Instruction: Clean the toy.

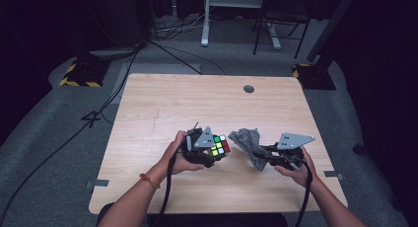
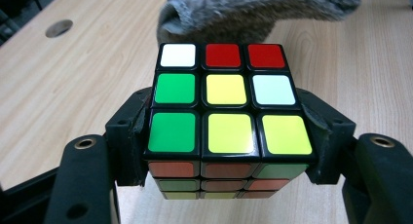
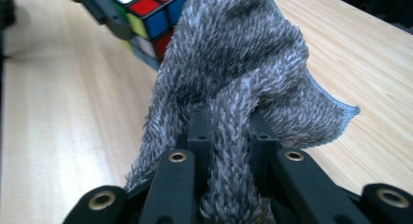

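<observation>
Dark room with a grey carpeted floor [image 1: 49,153], cables trailing across it, and a pale wooden table [image 1: 162,103] in the middle with a round cable hole [image 1: 249,89] near its far edge. Both hands are working close together over the near half of the table. The left gripper [image 2: 226,136] has its jaws clamped on opposite sides of a scrambled Rubik's cube [image 2: 226,104], so it's closed firmly on the cube and holding it up off the wood; in the left gripper view the top face reads white, red, red along the far row, then green, yellow, white, then green, yellow, yellow nearest the camera. From the high view the cube [image 1: 220,145] sits just right of the left hand [image 1: 180,155], about mid-table. The right gripper [image 3: 229,131] is pinched shut on a bunched-up fold of a fuzzy grey microfibre cloth [image 3: 234,68], with the rest of the cloth flopping up and over the jaws and a stitched edge hanging off to the right. In the high view the cloth [image 1: 249,143] hangs just beside the cube; in the right gripper view it seems to brush the cube's near corner, though I can't tell for sure that they touch.
</observation>
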A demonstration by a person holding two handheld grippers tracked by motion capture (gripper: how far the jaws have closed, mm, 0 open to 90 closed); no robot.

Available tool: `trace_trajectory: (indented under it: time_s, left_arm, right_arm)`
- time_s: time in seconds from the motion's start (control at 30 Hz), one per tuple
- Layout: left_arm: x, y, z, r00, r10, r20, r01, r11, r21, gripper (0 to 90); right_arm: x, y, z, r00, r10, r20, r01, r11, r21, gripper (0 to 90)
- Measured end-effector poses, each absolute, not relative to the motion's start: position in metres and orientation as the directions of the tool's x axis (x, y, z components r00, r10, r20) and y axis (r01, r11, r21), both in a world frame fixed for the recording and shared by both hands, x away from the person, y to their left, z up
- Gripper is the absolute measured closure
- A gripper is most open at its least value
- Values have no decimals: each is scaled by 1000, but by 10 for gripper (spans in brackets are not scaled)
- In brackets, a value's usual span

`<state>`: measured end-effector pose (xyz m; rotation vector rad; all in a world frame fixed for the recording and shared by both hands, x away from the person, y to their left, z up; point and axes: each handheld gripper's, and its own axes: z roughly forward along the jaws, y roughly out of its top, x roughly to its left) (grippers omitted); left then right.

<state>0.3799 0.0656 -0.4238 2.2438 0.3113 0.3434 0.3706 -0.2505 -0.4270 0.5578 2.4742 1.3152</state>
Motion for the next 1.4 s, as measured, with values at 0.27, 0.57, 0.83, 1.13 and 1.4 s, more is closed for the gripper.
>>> trace_trajectory:
  time_s: [0.27,0.57,0.83,1.13,1.4]
  left_arm:
    - [379,57,-445,936,327,127,140,-680,720,332]
    - [377,54,-461,940,332,85,184,-698,692,330]
    - [373,58,-468,938,341,61,216,-713,667,320]
    - [363,73,-465,940,338,47,231,-732,641,253]
    - [348,90,-464,942,336,21,248,-735,631,260]
  right_arm:
    - [377,-262,-434,-840,511,-182,202,605,770,768]
    - [385,-285,-458,-801,564,-203,253,626,738,754]
    - [382,-288,-466,-804,572,-163,278,604,747,704]
    - [376,-284,-459,-801,579,-155,266,575,774,540]
    - [370,-278,-448,-802,581,-141,251,540,803,430]
